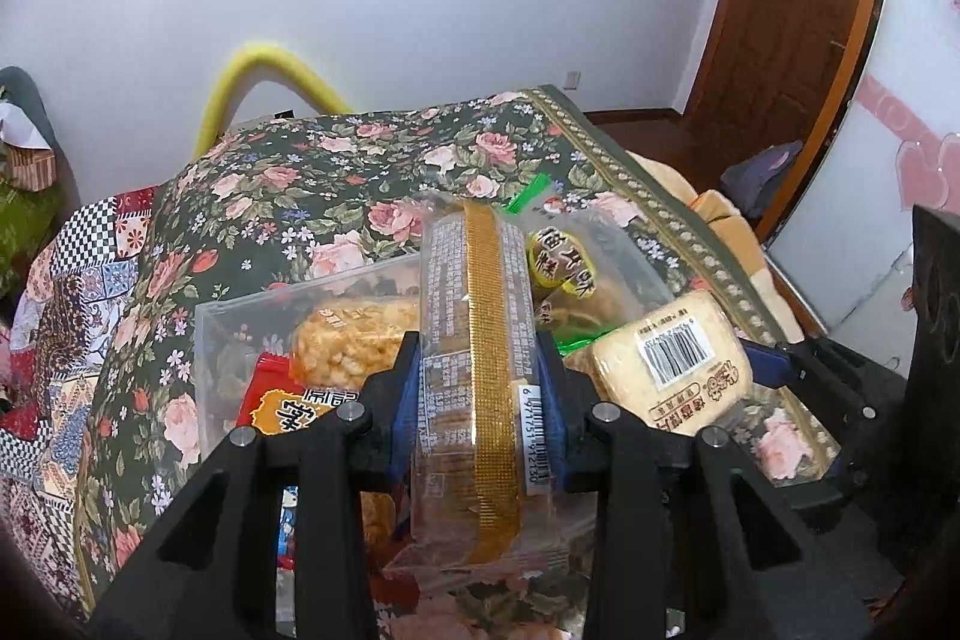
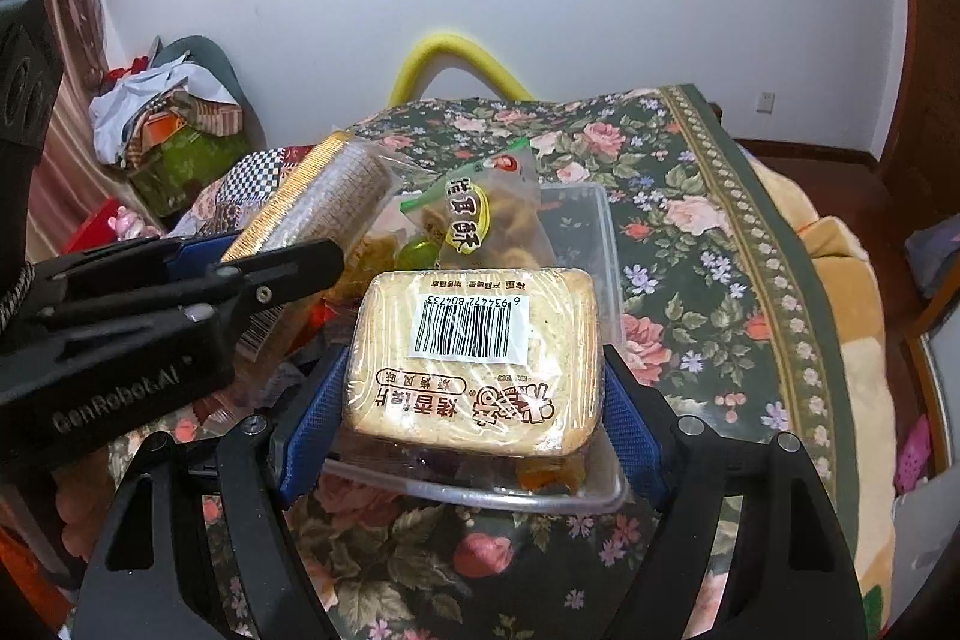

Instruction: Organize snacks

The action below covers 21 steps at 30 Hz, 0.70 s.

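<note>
- Two grippers, each holding one packet: the left gripper (image 1: 477, 388) has its jaws pinching a clear cracker sleeve (image 1: 474, 340) with a gold strip, held upright between the blue pads.
- The right gripper (image 2: 474, 400) has its jaws pressed against the two sides of a wrapped bread slice (image 2: 480, 358), barcode face up.
- One clear plastic box (image 2: 600, 244) sits just ahead of and under both sets of jaws on the floral cloth (image 2: 690, 220).
- In the box, counted from the left wrist view: one puffed-rice bar (image 1: 351, 340), one red packet (image 1: 276, 394), and one green-edged bag of fried twists (image 2: 480, 214) leaning up beyond the bread.
- The two gripped packets are close side by side, the cracker sleeve left of the bread.
- Open cloth lies right of the right jaws and beyond the box's far rim; the cloth's bordered edge (image 2: 774, 244) runs farther right.
</note>
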{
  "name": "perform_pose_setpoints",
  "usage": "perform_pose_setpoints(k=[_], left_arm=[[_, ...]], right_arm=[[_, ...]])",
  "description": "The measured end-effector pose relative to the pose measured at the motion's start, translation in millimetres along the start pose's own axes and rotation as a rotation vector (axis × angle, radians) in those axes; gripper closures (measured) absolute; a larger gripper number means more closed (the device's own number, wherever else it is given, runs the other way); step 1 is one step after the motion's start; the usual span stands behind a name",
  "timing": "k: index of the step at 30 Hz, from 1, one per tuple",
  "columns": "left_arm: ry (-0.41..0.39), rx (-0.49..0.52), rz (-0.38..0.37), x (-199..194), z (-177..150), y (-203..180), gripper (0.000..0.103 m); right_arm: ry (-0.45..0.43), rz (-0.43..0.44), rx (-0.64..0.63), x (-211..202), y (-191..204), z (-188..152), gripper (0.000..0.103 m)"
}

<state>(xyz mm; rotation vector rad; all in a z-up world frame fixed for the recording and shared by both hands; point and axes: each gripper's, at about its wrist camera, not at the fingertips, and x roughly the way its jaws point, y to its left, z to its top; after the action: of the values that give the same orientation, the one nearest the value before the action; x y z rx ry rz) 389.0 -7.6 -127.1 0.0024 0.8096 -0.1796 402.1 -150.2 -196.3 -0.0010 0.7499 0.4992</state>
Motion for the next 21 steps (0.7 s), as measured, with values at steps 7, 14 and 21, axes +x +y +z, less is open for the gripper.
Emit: perform_pose_setpoints(k=[7, 14, 21], left_arm=[[-0.011, -0.028, 0.008, -0.8, -2.3, 4.0, 0.065], [-0.069, -0.039, 0.017, -36.2, -4.4, 3.8, 0.065], [-0.178, -0.069, 0.024, -106.6, -15.7, 3.0, 0.064]], right_arm=[[0.024, 0.0, -0.003, 4.4, 1.8, 0.2, 0.024], [-0.021, -0.025, -0.025, -19.0, 5.3, 6.8, 0.024], [-0.111, -0.029, -0.035, -79.8, 13.3, 7.9, 0.024]])
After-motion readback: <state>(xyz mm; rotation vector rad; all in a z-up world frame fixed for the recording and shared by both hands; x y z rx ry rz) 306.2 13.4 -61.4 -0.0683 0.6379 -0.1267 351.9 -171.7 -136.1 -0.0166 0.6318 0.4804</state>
